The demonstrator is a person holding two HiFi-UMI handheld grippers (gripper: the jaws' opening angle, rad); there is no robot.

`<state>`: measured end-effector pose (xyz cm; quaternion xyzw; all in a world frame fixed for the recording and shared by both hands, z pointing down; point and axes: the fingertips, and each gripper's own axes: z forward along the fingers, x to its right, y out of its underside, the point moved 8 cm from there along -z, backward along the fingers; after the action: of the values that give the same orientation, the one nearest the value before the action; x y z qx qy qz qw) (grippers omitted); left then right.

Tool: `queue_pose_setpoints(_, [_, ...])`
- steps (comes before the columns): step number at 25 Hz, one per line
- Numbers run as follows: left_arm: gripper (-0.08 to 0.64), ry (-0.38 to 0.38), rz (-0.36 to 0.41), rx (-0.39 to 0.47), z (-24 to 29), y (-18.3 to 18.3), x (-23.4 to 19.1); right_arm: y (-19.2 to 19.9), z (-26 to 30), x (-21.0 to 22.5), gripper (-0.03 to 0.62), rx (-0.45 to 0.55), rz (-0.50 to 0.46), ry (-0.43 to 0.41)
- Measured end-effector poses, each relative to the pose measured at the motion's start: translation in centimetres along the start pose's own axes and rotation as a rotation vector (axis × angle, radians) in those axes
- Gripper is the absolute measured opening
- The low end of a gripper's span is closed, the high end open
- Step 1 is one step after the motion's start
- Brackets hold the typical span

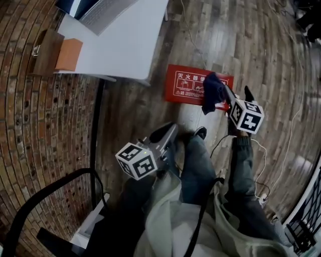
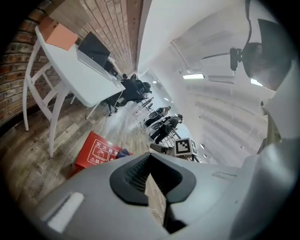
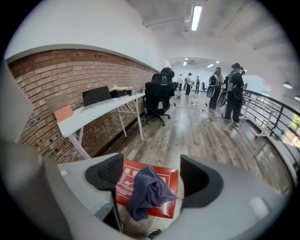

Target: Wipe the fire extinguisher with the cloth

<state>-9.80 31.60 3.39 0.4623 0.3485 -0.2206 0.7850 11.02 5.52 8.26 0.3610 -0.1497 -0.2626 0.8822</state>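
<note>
A dark blue cloth (image 1: pixel 212 93) lies crumpled on a flat red fire extinguisher box (image 1: pixel 183 84) on the wooden floor, drooping over the box's near edge. My right gripper (image 1: pixel 238 94) hovers above it beside the cloth, jaws standing wide apart with nothing gripped. In the right gripper view the cloth (image 3: pixel 149 190) and red box (image 3: pixel 164 180) show far below, between the spread jaws of the gripper (image 3: pixel 153 176). My left gripper (image 1: pixel 168 131) hangs lower left, by the person's knee, pads pressed together and empty (image 2: pixel 149 176). No extinguisher cylinder is visible.
A white desk (image 1: pixel 128 45) with a laptop (image 1: pixel 98 12) stands along the brick wall (image 1: pixel 45 130). A black chair (image 1: pixel 45 201) is at lower left. Cables (image 1: pixel 281 150) run over the floor at right, near a railing (image 1: pixel 306 221). People (image 3: pixel 233 91) stand far down the hall.
</note>
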Motion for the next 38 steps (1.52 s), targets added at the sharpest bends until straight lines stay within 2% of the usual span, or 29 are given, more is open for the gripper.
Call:
queue_pose_setpoints(3, [-0.002,0.031,0.004,0.009,-1.1,-1.1,1.0,-1.0,-3.8,-1.0,0.363,0.104,0.020,-0.030])
queue_pose_setpoints(5, [-0.002,0.052,-0.007,0.004,-2.0,-1.8,2.0,-1.2,-7.2,-2.2,0.326,0.135,0.012,-0.048])
queue_pose_setpoints(6, [-0.002,0.061,-0.013,-0.001,-2.6,-2.1,2.6,-1.1,-9.1,-2.9,0.248,0.132,-0.003,-0.046])
queue_pose_setpoints(7, [-0.002,0.073,-0.015,-0.007,-3.0,-2.4,3.2,-1.0,-10.9,-3.7,0.119,0.126,-0.019,-0.045])
queue_pose_setpoints(8, [-0.002,0.087,-0.013,-0.011,-3.2,-2.8,3.6,-0.8,-12.6,-4.3,0.029,0.124,-0.022,-0.053])
queue_pose_setpoints(9, [-0.002,0.104,-0.005,-0.012,-3.3,-3.3,3.9,-0.5,-14.0,-4.9,0.000,0.125,0.004,-0.073])
queue_pose_setpoints(10, [-0.002,0.121,0.006,-0.012,-3.2,-3.8,4.2,-0.1,-15.1,-5.4,0.000,0.122,0.063,-0.103])
queue_pose_setpoints(14, [-0.002,0.130,0.042,0.010,-3.8,-5.0,5.2,3.6,-17.4,-7.0,0.002,0.028,0.438,-0.304])
queue_pose_setpoints(16, [-0.002,0.130,0.071,0.040,-3.6,-6.0,6.2,4.2,-18.1,-7.2,0.002,0.015,0.502,-0.393])
queue_pose_setpoints(19, [-0.001,0.159,0.147,0.121,-2.0,-9.0,8.4,2.4,-19.2,-6.5,0.002,0.044,0.417,-0.440])
queue_pose_setpoints(22, [-0.002,0.203,0.184,0.202,0.2,-11.1,11.3,0.2,-20.9,-5.5,0.002,0.108,0.321,-0.465])
queue_pose_setpoints(25, [-0.002,0.241,0.219,0.216,1.7,-9.2,14.6,-1.4,-23.5,-5.5,0.002,0.179,0.179,-0.465])
queue_pose_setpoints(28, [-0.002,0.230,0.222,0.208,3.4,-6.2,16.3,-1.7,-24.7,-5.2,0.002,0.212,0.046,-0.440])
queue_pose_setpoints(32, [-0.002,0.230,0.174,0.194,4.9,-3.7,17.5,-0.4,-24.5,-4.0,0.002,0.163,0.031,-0.485])
queue_pose_setpoints(38, [-0.002,0.201,0.174,0.232,5.1,-2.1,18.2,0.9,-25.1,-2.4,0.002,0.126,0.001,-0.525])
